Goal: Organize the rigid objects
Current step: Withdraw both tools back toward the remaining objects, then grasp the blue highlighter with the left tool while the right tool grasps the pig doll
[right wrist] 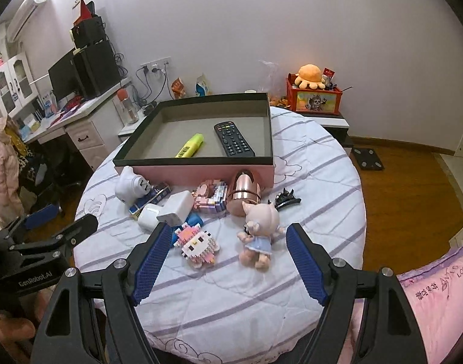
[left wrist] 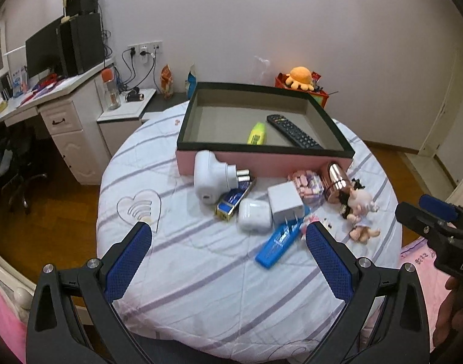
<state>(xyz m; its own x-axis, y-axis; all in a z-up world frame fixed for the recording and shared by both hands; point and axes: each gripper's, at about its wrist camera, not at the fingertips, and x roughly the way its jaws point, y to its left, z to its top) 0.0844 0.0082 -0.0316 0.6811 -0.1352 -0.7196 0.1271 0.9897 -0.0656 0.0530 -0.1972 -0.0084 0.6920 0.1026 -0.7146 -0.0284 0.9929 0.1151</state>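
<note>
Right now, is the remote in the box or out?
In. The remote lies flat on the box's grey floor beside the yellow highlighter, inside its dark rim.

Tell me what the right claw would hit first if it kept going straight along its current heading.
Probably the pig doll or the pink block figure: both lie on the bedspread just ahead, between the open fingers of the right claw. Which comes first is unclear; the fisheye view hides depth.

Both the left gripper and the right gripper are black with silver screws, and their fingers carry blue textured pads. The left gripper's body reads "GenRobot.AI".
</note>
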